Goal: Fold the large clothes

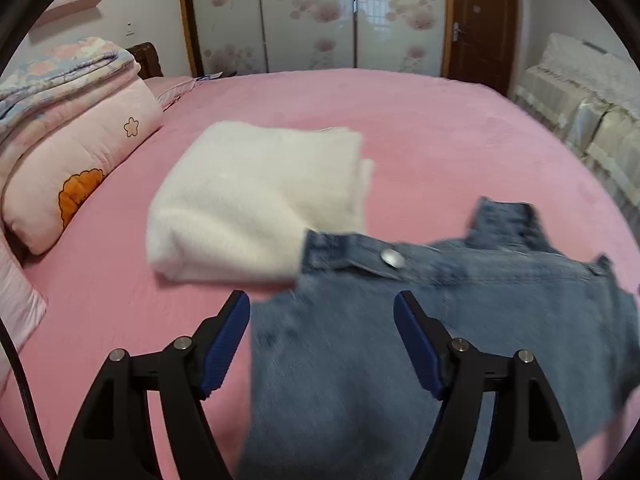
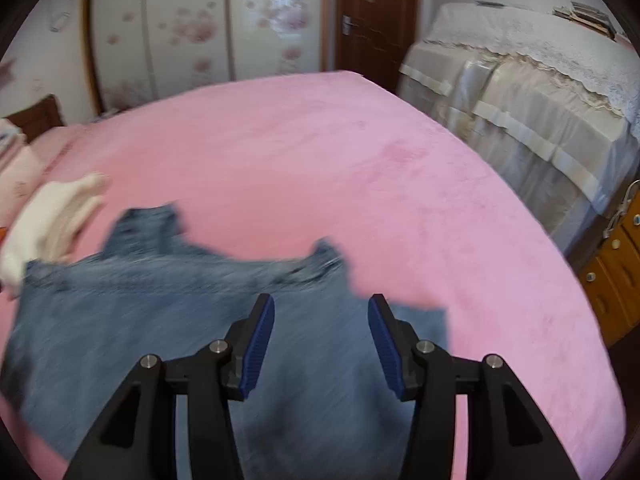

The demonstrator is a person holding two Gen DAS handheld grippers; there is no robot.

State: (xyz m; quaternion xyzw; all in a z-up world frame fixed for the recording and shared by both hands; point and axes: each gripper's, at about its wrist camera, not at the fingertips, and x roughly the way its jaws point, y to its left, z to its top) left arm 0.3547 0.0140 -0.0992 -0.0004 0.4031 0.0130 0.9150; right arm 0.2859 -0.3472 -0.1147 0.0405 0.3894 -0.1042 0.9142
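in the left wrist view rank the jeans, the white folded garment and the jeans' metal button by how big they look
1. jeans, though nearness to the camera inflates them
2. white folded garment
3. metal button

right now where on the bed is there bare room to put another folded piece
Bare pink sheet lies beyond the jeans, toward the wardrobe and the covered furniture. It is crowded on the pillow side: the folded white garment touches the jeans beside the stacked bedding.

left gripper [image 1: 322, 308] jaws wide apart, right gripper [image 2: 321, 310] parted, both empty
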